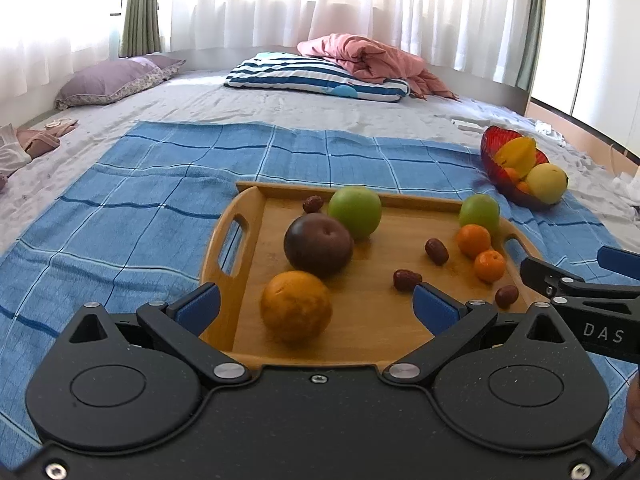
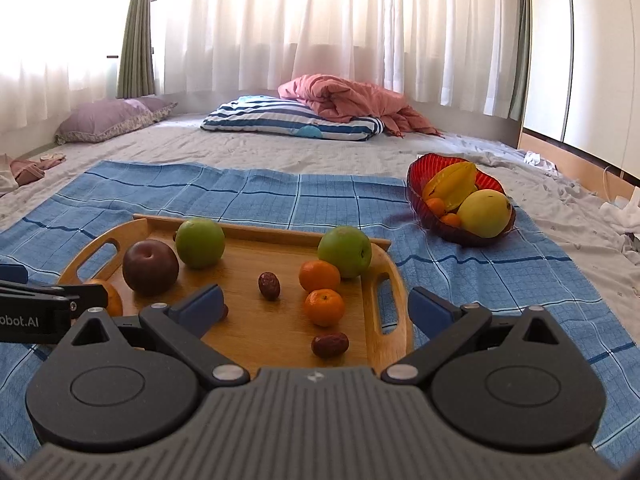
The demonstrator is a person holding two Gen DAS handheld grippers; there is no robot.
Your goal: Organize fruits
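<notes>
The fruits sit in 2 places. Most lie loose on a wooden tray (image 2: 384,308): 2 green apples (image 2: 200,243), a dark plum (image 2: 150,267), a big orange (image 1: 296,306), 2 small tangerines (image 2: 324,307) and several dates (image 2: 330,345). The walled tray probably keeps round things from rolling off onto the soft bed (image 2: 240,148). A red bowl (image 2: 416,184) stands well apart to the right of the tray and already holds a starfruit (image 2: 452,186), a yellow pear-like fruit (image 2: 484,213) and a few small oranges — likely where the sorted fruit goes.

Both rest on a blue checked cloth (image 2: 280,192) spread over the bed, which gives a flat, clean patch to work on.

The left claw (image 1: 316,306) hangs over the near left of the tray, its blue fingers (image 1: 198,306) spread wide on either side of the big orange but not touching it — a stance that suits taking that fruit. The right claw (image 2: 316,308) is also spread and empty, low over the tray's right handle, with the nearest tangerine and a date between its fingers' line of reach.
</notes>
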